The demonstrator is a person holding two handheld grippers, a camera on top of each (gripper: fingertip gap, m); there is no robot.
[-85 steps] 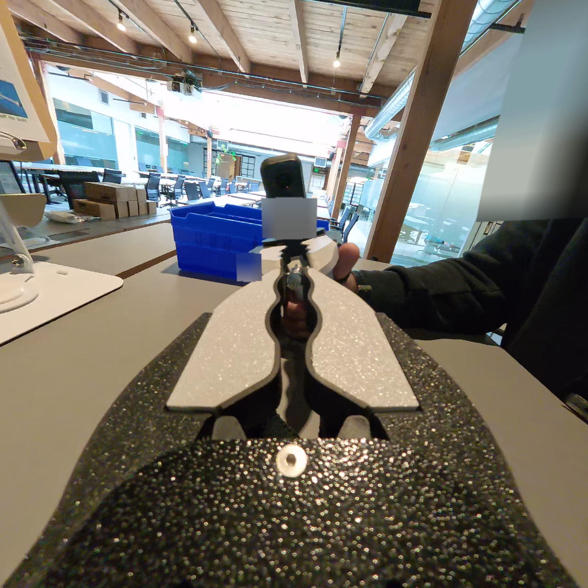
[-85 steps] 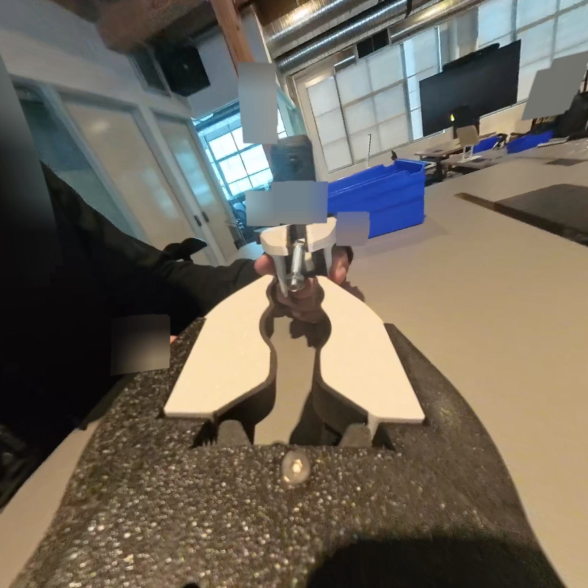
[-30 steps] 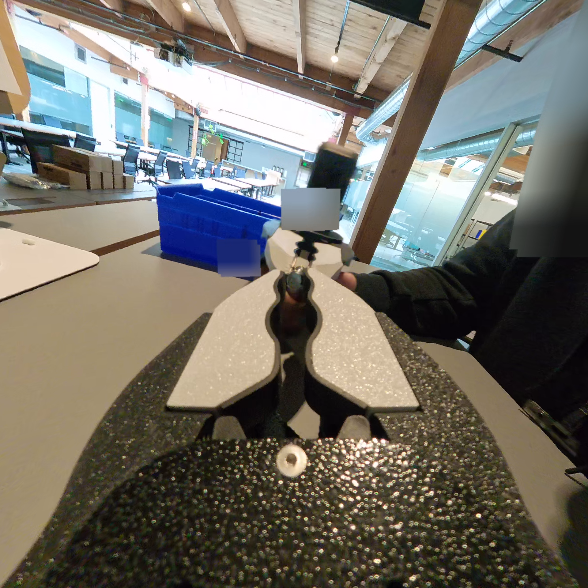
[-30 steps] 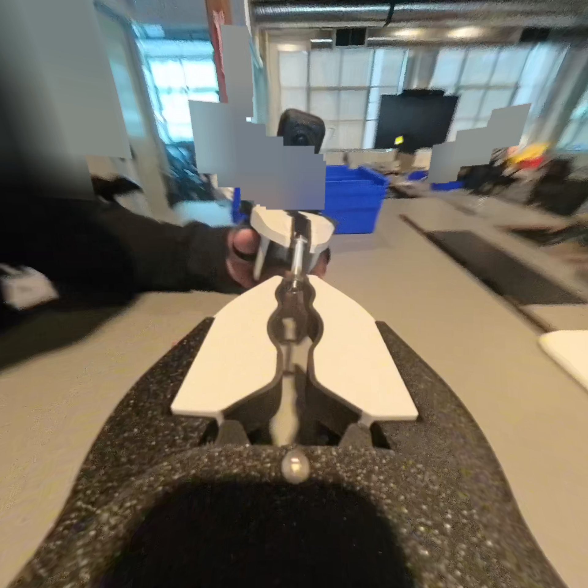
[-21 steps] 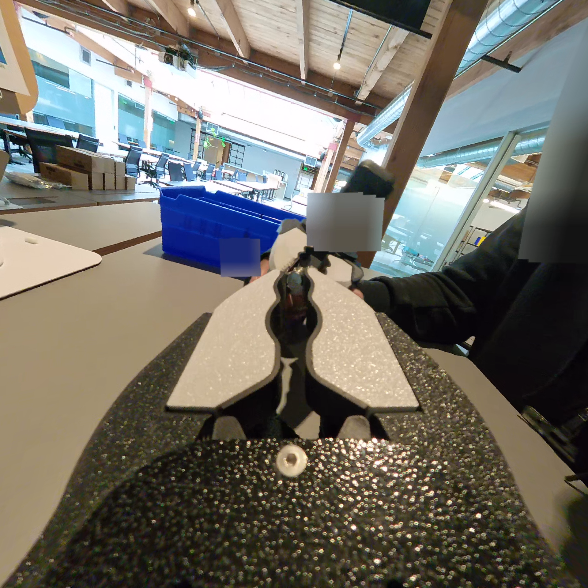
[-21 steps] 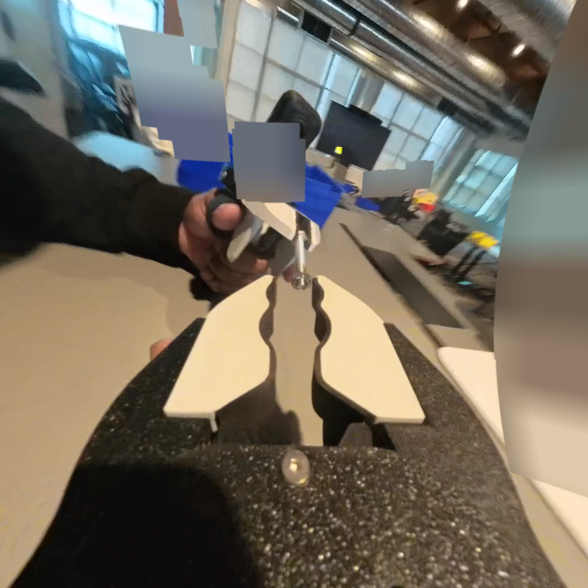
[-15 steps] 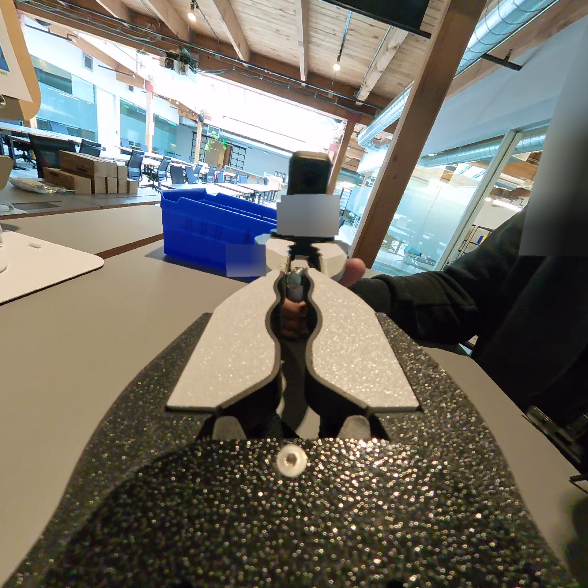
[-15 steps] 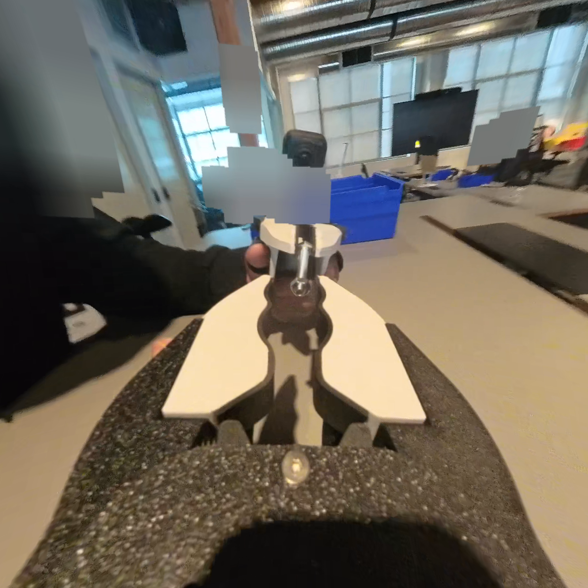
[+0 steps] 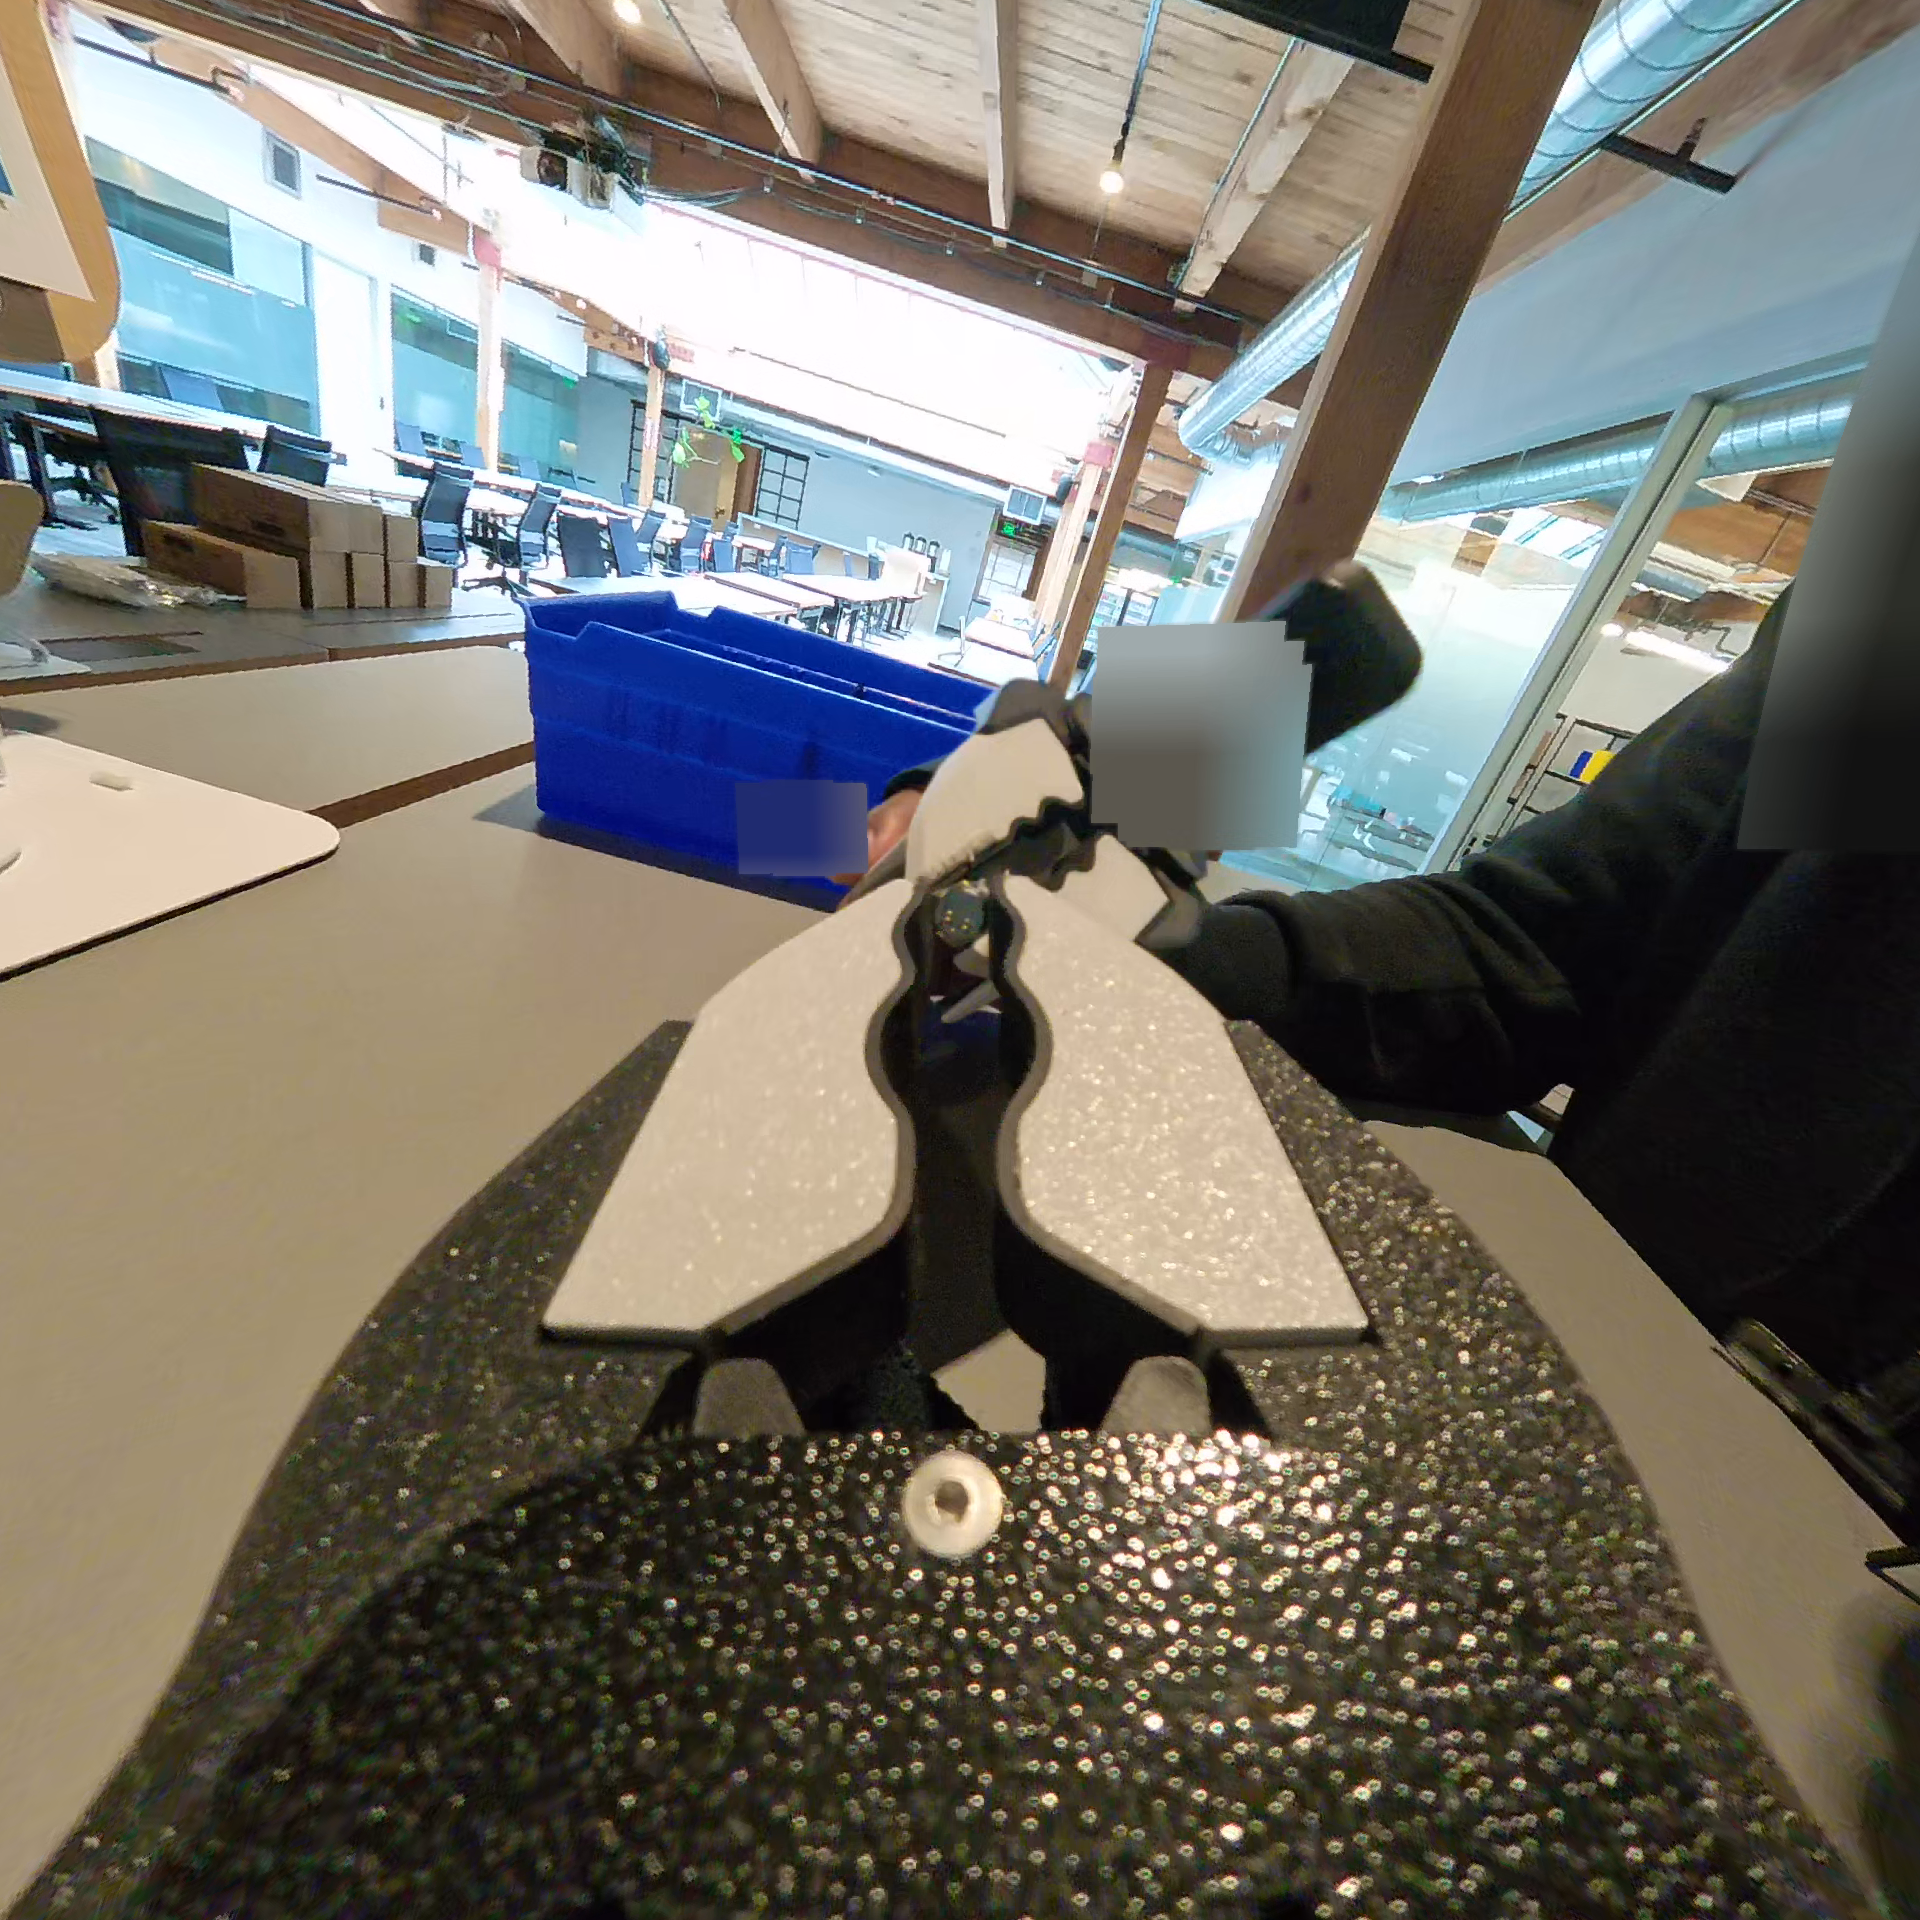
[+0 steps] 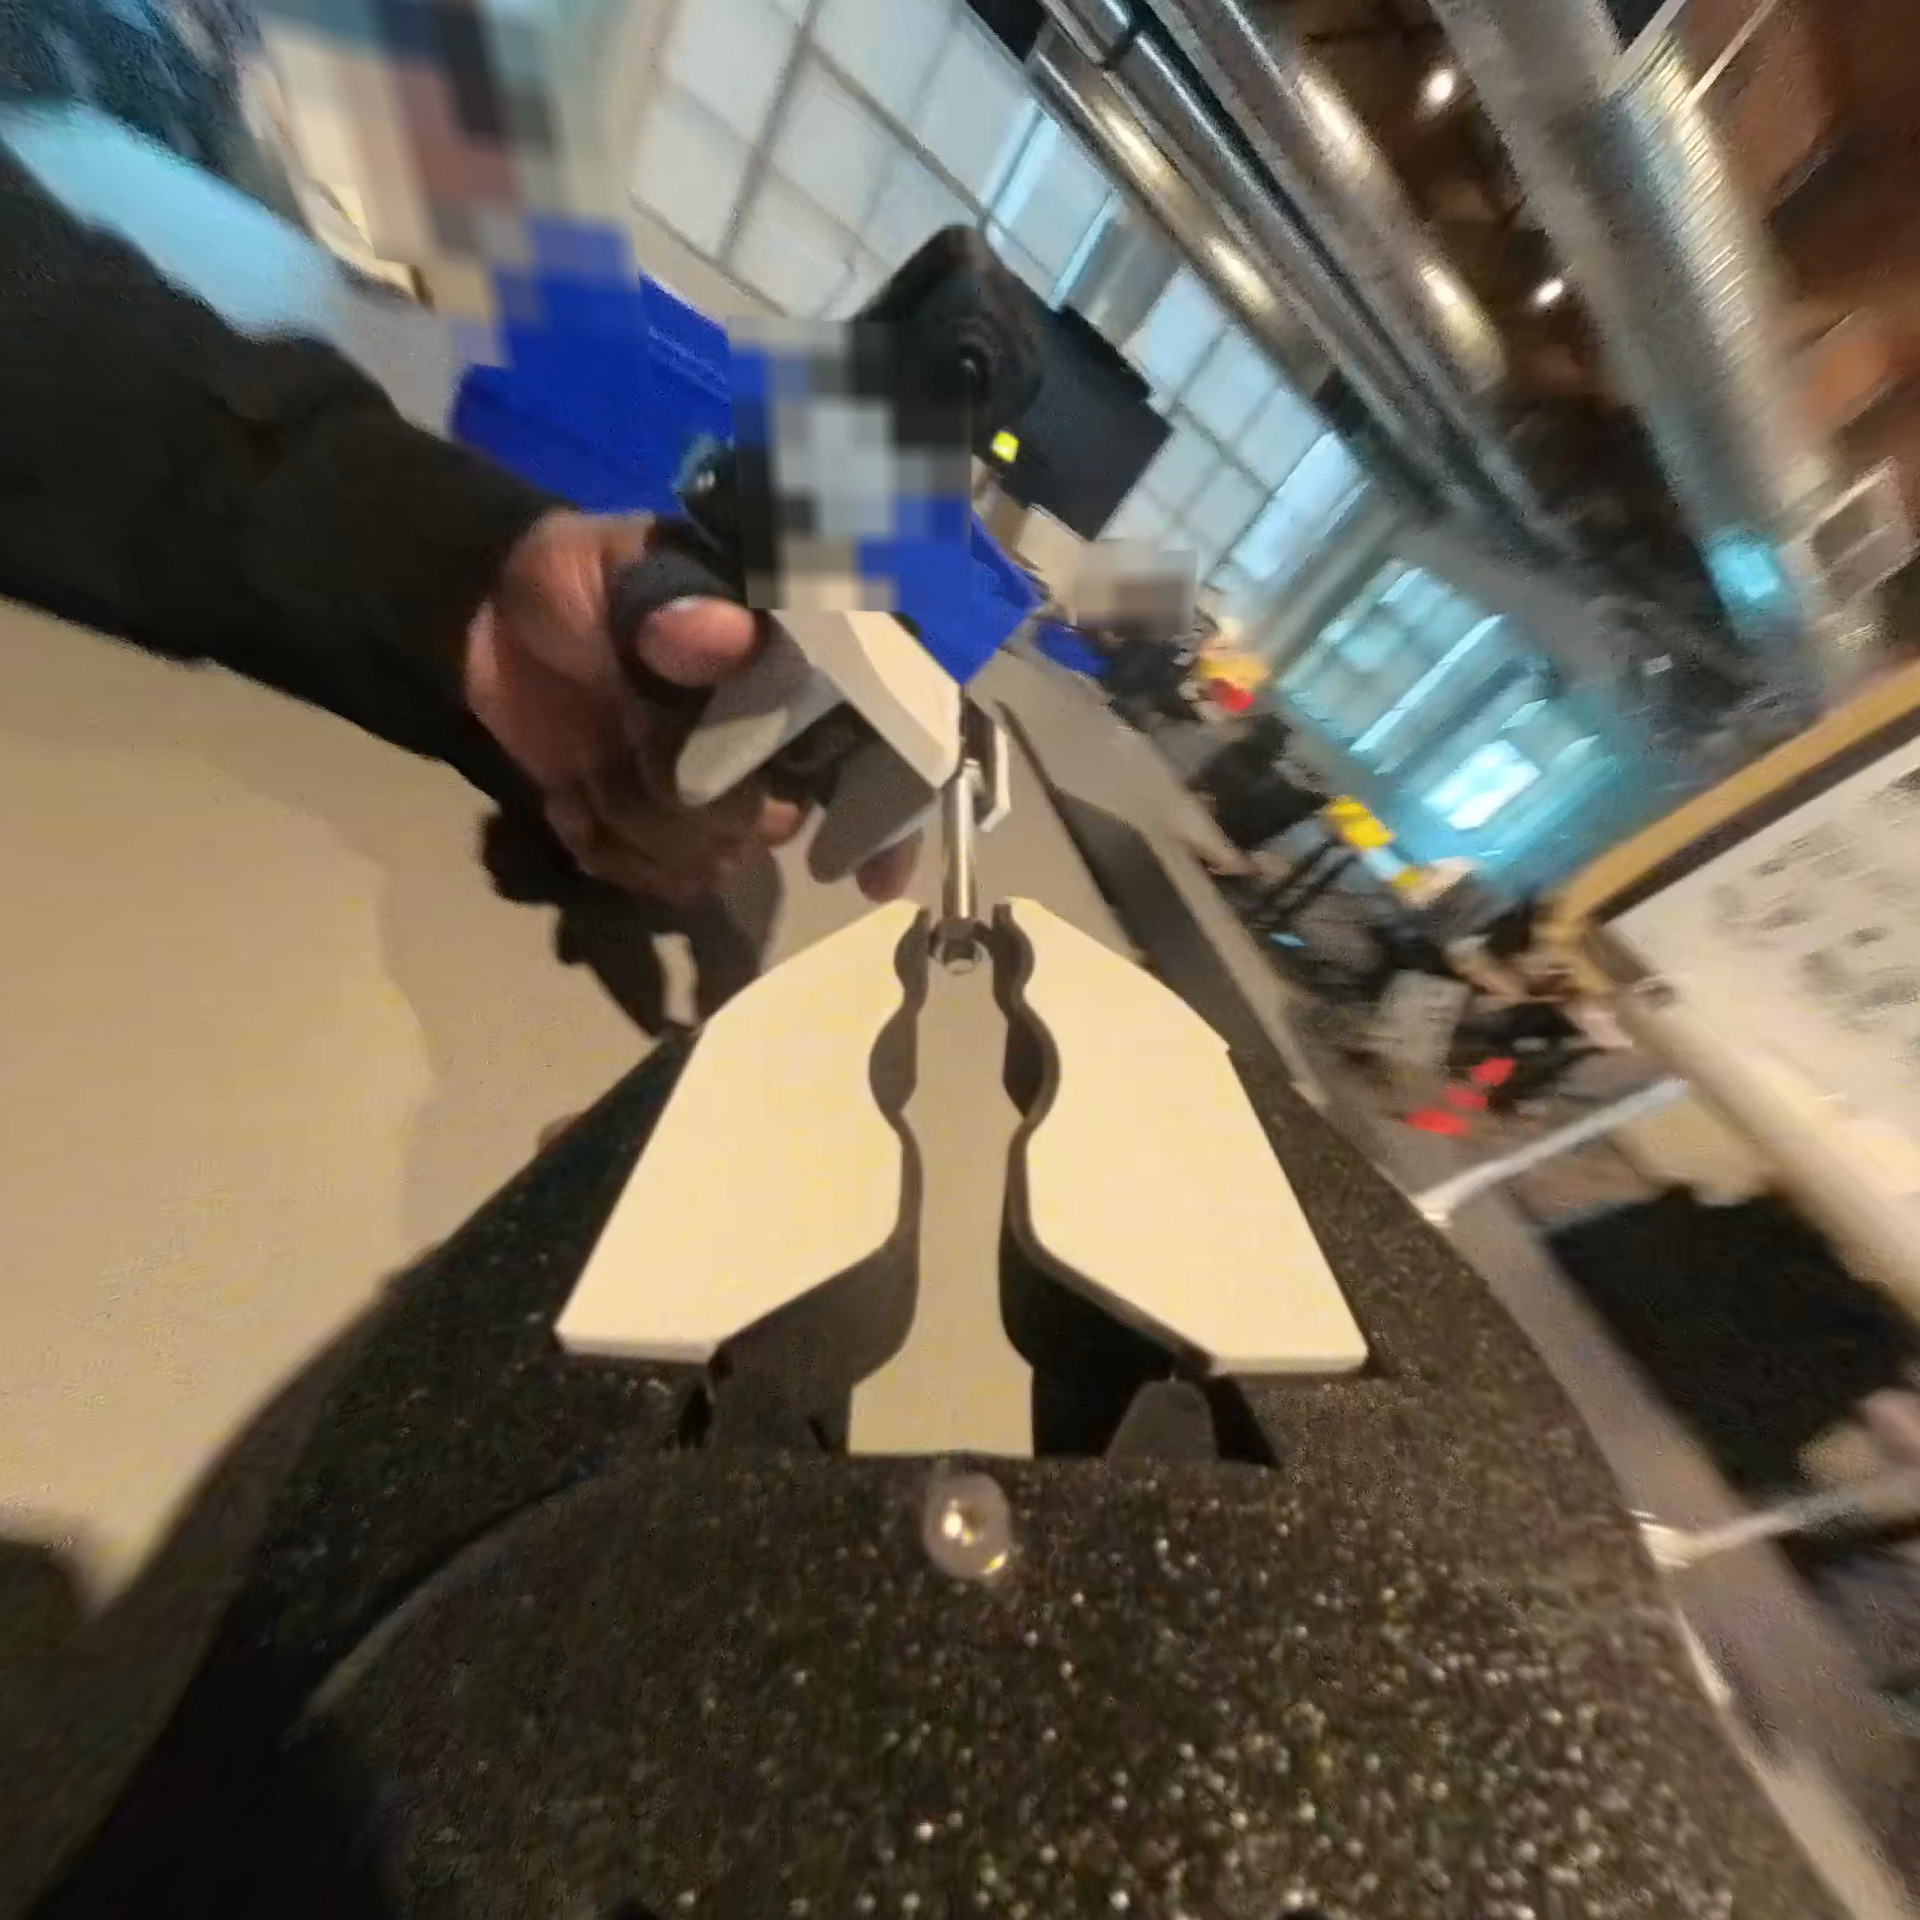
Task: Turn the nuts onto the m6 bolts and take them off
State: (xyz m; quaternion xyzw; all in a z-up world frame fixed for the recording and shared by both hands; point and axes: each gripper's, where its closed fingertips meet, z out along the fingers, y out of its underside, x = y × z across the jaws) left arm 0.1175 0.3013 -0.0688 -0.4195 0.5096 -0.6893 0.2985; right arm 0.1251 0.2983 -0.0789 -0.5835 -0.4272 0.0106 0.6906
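Note:
My left gripper point(image 9: 957, 906) is shut on the head end of a small steel bolt point(image 9: 960, 914), held above the grey table point(image 9: 364, 1039). My right gripper point(image 10: 964, 930) faces it and is shut on a nut point(image 10: 962, 951) at the far end of the bolt's shaft point(image 10: 962, 842). In the left wrist view the right gripper point(image 9: 1039, 831) is rolled over to the right, its camera at upper right. In the right wrist view the left gripper point(image 10: 914, 748) sits in a person's hand point(image 10: 582, 727), and the whole scene is tilted and blurred.
A blue bin point(image 9: 727, 748) stands on the table behind the grippers. A white board point(image 9: 135, 852) lies at the left edge. The person's dark sleeve point(image 9: 1455, 987) reaches in from the right. A black mat point(image 10: 1714, 1320) lies on the table to the right in the right wrist view.
My right gripper has rolled about the bolt's axis with the nut in it, so its view is now tilted. The left gripper has stayed shut on the bolt, almost still.

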